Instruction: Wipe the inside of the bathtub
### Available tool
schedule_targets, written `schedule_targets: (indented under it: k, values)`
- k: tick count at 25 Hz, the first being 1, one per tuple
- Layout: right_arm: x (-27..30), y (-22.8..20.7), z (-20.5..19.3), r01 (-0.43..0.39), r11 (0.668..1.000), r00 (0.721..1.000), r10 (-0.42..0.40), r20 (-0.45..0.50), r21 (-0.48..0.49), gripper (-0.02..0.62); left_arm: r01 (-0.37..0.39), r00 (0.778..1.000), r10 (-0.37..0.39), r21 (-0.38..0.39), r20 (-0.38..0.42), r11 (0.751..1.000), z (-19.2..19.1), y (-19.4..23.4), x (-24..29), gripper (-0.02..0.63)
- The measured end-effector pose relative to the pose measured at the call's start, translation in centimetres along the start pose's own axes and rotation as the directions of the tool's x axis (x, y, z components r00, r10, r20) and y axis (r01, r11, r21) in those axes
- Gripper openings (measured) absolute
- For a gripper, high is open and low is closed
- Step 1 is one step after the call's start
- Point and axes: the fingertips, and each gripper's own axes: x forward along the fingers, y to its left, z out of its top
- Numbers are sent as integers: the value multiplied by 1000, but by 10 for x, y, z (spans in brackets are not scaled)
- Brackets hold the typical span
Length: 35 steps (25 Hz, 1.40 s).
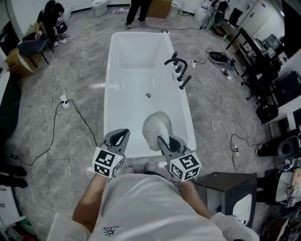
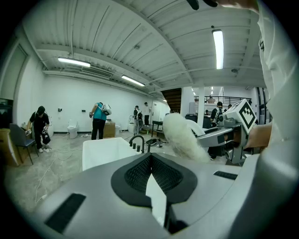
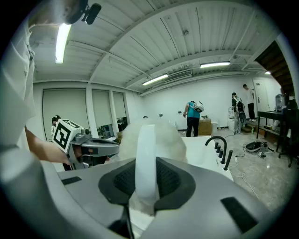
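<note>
The white bathtub (image 1: 107,94) stretches away from me, with a drain (image 1: 148,95) in its floor and a black faucet (image 1: 176,63) on its right rim. My right gripper (image 1: 162,139) is shut on the white handle (image 3: 145,158) of a fluffy white duster (image 1: 156,127), which hangs over the tub's near end. The duster's head (image 3: 166,135) rises just past the jaws. My left gripper (image 1: 123,133) hovers over the near rim, shut with nothing in it. In the left gripper view the duster (image 2: 182,137) and the tub (image 2: 100,151) lie ahead.
Black cables and a power strip (image 1: 64,101) lie on the grey floor left of the tub. A dark box (image 1: 230,188) stands close at my right. People stand beyond the tub's far end (image 1: 138,12). Desks and equipment line the right side (image 1: 263,70).
</note>
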Motion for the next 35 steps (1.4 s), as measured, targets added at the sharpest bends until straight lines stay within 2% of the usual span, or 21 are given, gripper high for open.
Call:
schedule_targets:
  k: [8,12,16,18,19,22,25,27,29,30,32,35]
  values:
    - [2,-5,-7,-35,999,999,35,-10,1,91,-41,999,41,-10,-15,999,-6,0,2,11]
    - [7,-14,-10,-99,995,995,99,-29,-8,91,-90,996,90,-30,-27,995,-10,-4,8,11]
    - [17,-27,-15,-213,977,976,213,-33,23,92,-136,990,132,-67,-55,988,-20,-10,22,11]
    - [29,-29,-32,-299,954,952,300,-53,31,92,-181,981,169,-134,-95,974,-40,-10,23,12]
    - [39,-28,-44,-353,935,932,354,-77,36,91,-215,972,196,-167,-126,962,-54,-9,19,11]
    - [72,-1,-74,-517,853,837,522,-165,79,92,-332,929,274,-234,-248,914,-103,-1,-22,11]
    - [103,50,-75,-615,779,761,627,-166,124,92,-430,889,338,-311,-310,847,-142,29,-81,11]
    - [125,88,-72,-652,742,726,670,-152,158,91,-489,865,386,-369,-320,790,-164,55,-116,11]
    - [142,124,-71,-673,716,699,698,-157,185,92,-521,850,419,-403,-318,752,-181,76,-145,11]
    - [152,142,-71,-679,709,690,705,-165,193,92,-525,849,426,-410,-312,746,-187,88,-157,12]
    - [176,181,-70,-680,704,680,710,-184,203,92,-511,858,420,-414,-294,753,-199,118,-179,12]
    - [225,239,-66,-653,729,698,685,-209,206,92,-464,883,377,-387,-280,797,-217,179,-216,11]
